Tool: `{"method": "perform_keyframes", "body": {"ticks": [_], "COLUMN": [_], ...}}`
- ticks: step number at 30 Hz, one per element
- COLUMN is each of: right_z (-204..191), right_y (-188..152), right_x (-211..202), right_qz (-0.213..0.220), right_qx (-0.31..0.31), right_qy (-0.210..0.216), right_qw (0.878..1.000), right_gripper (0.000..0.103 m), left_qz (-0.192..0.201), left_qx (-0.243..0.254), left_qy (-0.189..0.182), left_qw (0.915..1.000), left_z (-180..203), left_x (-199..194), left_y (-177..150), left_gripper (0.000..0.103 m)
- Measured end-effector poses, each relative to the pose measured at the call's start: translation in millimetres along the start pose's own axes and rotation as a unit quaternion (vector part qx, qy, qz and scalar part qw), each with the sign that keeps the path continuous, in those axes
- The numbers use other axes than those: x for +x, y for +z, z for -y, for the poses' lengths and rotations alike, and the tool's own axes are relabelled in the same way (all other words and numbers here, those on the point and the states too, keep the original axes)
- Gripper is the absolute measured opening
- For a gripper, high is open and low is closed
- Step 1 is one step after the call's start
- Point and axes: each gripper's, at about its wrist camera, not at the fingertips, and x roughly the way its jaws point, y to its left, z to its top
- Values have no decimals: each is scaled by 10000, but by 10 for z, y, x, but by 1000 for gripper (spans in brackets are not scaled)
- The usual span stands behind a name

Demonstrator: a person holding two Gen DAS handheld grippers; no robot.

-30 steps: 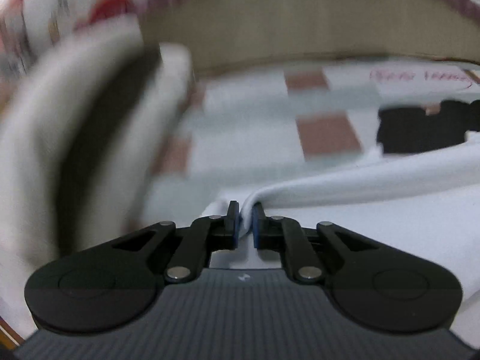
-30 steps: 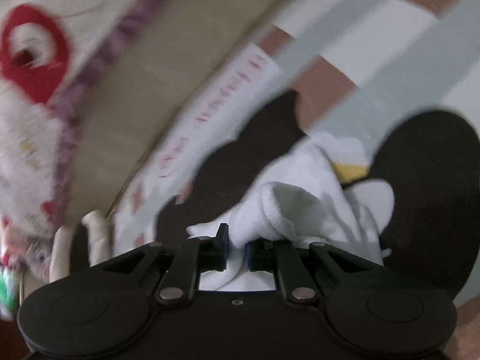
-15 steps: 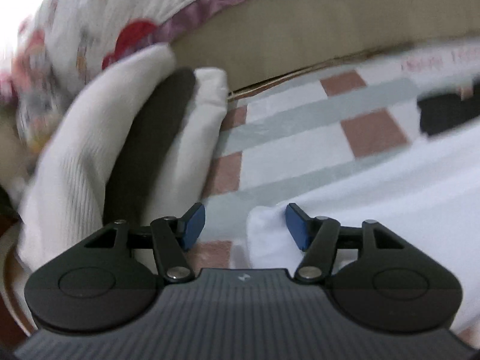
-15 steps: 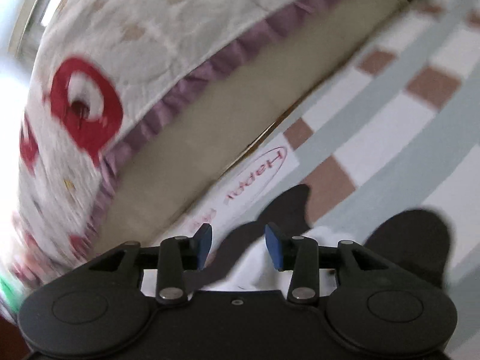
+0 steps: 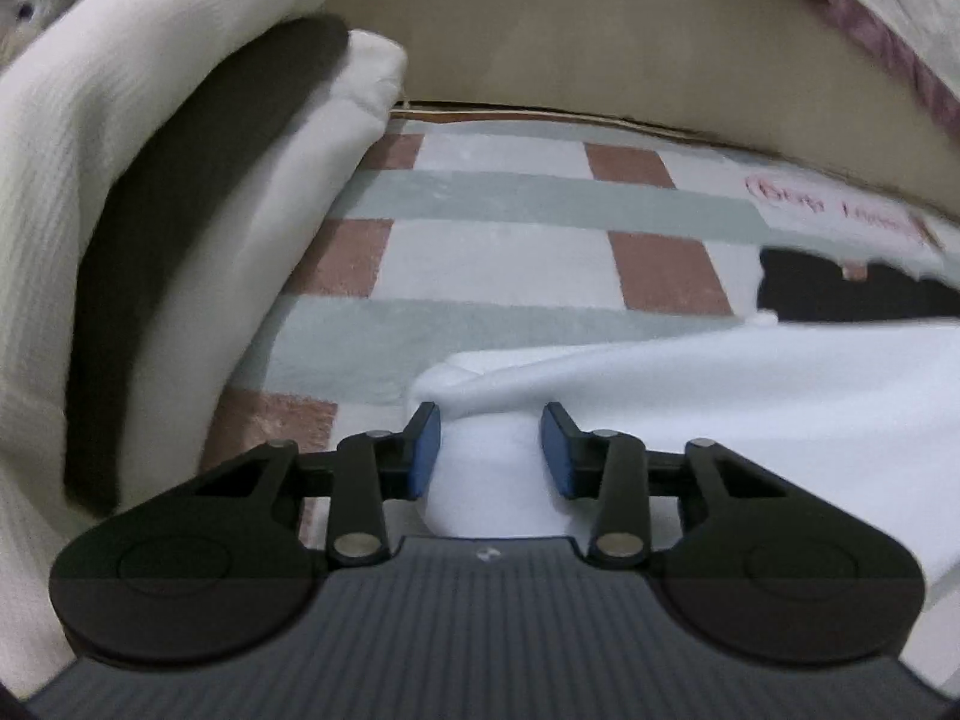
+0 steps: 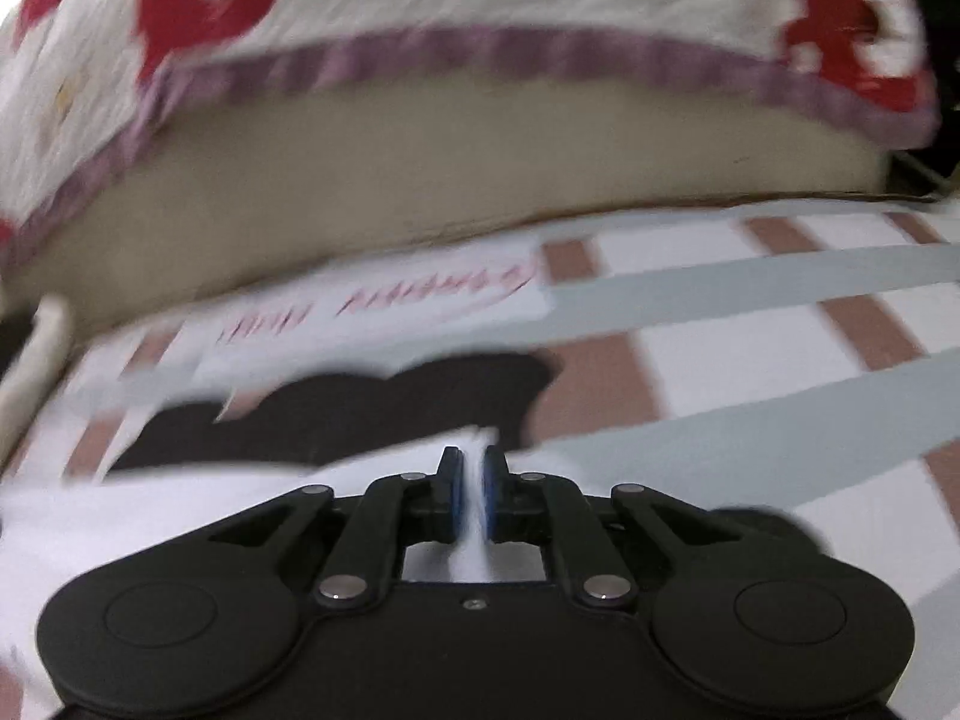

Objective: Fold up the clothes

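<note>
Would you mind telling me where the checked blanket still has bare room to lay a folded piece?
The checked blanket lies bare between the white garment and the beige mattress edge, and right of the cream-and-black folded pile. In the right view, stripes beside the black patch are free. The near side is crowded with white cloth.

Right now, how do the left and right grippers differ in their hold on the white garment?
The left gripper is open, a bunched fold of the white garment sitting between its blue pads unpinched; the right gripper is shut on a thin edge of the garment. The left view is fairly sharp, while the right view is motion-blurred. Both are low over the checked blanket, pointing toward the mattress side.
</note>
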Motion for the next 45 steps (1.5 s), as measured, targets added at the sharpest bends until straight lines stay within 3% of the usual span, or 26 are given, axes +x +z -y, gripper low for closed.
{"method": "perform_keyframes", "body": {"ticks": [2, 4, 7, 9, 10, 11, 15, 16, 17, 18, 20, 22, 25, 27, 31, 33, 35, 36, 37, 40, 43, 45], "right_z": [111, 301, 328, 195, 124, 57, -3, -8, -12, 0, 19, 31, -36, -53, -13, -28, -39, -22, -3, 119, -94, -419], "right_y": [23, 44, 130, 172, 172, 170, 77, 56, 37, 59, 111, 165, 100, 59, 51, 54, 55, 58, 61, 91, 32, 20], "right_x": [-11, -12, -140, -140, -92, -42, 230, 238, 242, 196, 77, -62, 14, 87, 134, 172, 152, 122, 86, -265, -589, -663], "right_qz": [27, -40, 132, 73, 18, -43, -740, -759, -769, -615, -264, 116, -36, -177, -252, -323, -233, -158, -81, 185, 255, 196], "right_qx": [8, 521, 920, 688, 547, 410, 154, 63, -26, -82, -89, -6, -270, -390, -324, -320, -363, -422, -460, 464, 1102, 746], "right_qy": [-453, -375, 78, 510, 537, 562, 539, 528, 519, 543, 488, 339, 3, -134, -202, -280, -851, -1515, -2132, -1945, -796, -131], "right_qw": [9990, 9979, 9956, 9963, 9971, 9976, 9957, 9957, 9957, 9966, 9984, 9994, 9996, 9990, 9990, 9986, 9954, 9874, 9759, 9796, 9904, 9969], "right_gripper": [1, 2, 13, 47, 72, 73, 70, 59, 26, 11, 5, 5, 4, 4, 4, 4, 1, 4, 14, 17, 23, 36], "left_qz": [85, 128, 200, 222, 240, 258, 334, 362, 394, 431, 447, 442, 284, 112, 204, 200, 202, 276, 372, 582, 419, 226], "left_qx": [24, -56, -218, -229, -226, -222, -311, -329, -346, -342, -308, -60, 344, 244, 144, -21, -324, -413, -420, -401, -647, -583], "left_qy": [61, 81, 19, -3, 3, 8, -112, -160, -214, -317, -751, -816, -171, 87, 592, 575, 343, 215, 131, -69, -540, -412], "left_qw": [9999, 9999, 9996, 9995, 9995, 9994, 9989, 9987, 9984, 9980, 9957, 9957, 9989, 9996, 9979, 9981, 9987, 9985, 9983, 9975, 9956, 9972], "left_z": [-21, -33, -73, -82, -87, -92, -126, -125, -122, -111, -67, 50, 161, 84, -33, -105, -187, -207, -207, -164, -94, -16], "left_x": [-3, -12, -20, -36, -50, -65, -115, -137, -162, -192, -267, -307, -204, -106, -131, -182, -279, -365, -469, -817, -931, -894], "left_y": [-11, 25, 50, 54, 57, 59, 91, 96, 100, 108, 140, 151, 96, 60, 98, 132, 184, 204, 216, 158, 55, -36], "left_gripper": [37, 37, 37, 37, 37, 37, 37, 37, 37, 30, 16, 17, 17, 16, 17, 16, 17, 17, 17, 21, 21, 21]}}
